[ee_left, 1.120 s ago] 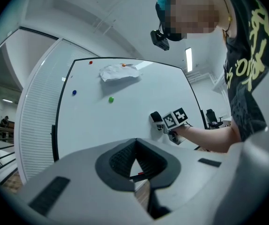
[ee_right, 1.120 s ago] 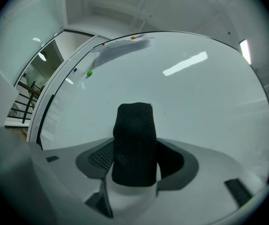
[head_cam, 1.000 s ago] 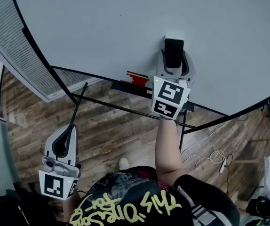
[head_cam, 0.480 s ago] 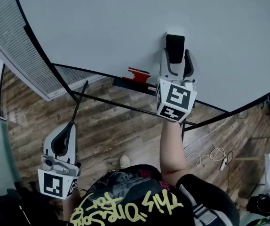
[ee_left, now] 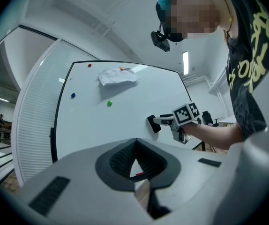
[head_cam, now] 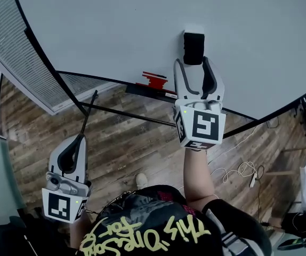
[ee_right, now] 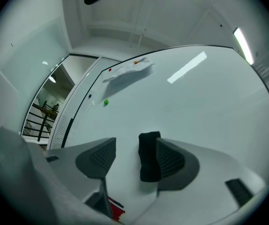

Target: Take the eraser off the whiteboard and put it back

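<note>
In the head view, the black eraser point(head_cam: 194, 48) sits on the whiteboard point(head_cam: 115, 31) at upper centre. Just below it the right gripper point(head_cam: 192, 64) has its jaws spread. The left gripper point(head_cam: 80, 138) hangs at lower left.

In the left gripper view, its jaws are pressed together on nothing.

In the right gripper view, the eraser sits at lower centre between the spread jaws, close against the right-hand one.

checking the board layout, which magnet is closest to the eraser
The green magnet, nearest the black eraser on the whiteboard; the blue one, red one and orange one sit farther away.
</note>
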`<action>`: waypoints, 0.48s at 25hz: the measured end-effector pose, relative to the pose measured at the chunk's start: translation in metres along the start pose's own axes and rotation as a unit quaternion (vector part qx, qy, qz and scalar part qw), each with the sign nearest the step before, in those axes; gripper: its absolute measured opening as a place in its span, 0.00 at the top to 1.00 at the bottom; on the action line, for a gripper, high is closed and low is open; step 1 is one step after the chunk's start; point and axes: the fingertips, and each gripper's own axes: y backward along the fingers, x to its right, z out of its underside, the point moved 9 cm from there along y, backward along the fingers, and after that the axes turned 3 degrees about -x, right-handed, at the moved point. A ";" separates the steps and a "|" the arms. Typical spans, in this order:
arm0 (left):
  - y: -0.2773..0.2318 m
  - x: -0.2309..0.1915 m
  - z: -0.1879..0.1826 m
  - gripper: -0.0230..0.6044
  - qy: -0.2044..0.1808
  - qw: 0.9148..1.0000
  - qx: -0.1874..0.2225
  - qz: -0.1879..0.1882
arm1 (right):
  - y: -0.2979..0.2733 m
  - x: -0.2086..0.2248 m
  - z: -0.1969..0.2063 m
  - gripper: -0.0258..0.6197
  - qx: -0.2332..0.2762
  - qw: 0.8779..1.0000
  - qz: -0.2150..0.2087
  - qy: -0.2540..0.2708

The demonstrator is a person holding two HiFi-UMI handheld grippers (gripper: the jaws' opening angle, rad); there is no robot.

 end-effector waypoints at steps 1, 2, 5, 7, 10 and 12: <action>0.000 0.000 0.000 0.95 0.000 1.000 0.001 0.002 | 0.003 -0.001 -0.002 0.56 0.002 1.000 -0.005 -0.002; -0.001 0.001 -0.001 0.95 -0.001 1.000 0.001 0.005 | 0.006 -0.002 -0.003 0.56 0.003 1.000 -0.009 -0.005; -0.003 0.002 -0.002 0.95 -0.002 1.000 0.003 0.010 | 0.013 -0.006 -0.006 0.56 0.006 1.000 -0.023 -0.002; -0.004 0.003 -0.003 0.95 -0.003 1.000 0.005 0.012 | 0.017 -0.009 -0.007 0.57 0.007 0.999 -0.035 -0.005; -0.007 0.005 -0.005 0.95 -0.006 1.000 0.009 0.017 | 0.024 -0.012 -0.007 0.57 0.013 0.998 -0.054 -0.009; -0.008 0.007 -0.007 0.95 -0.008 1.000 0.010 0.020 | 0.029 -0.014 -0.008 0.57 0.016 0.998 -0.067 -0.005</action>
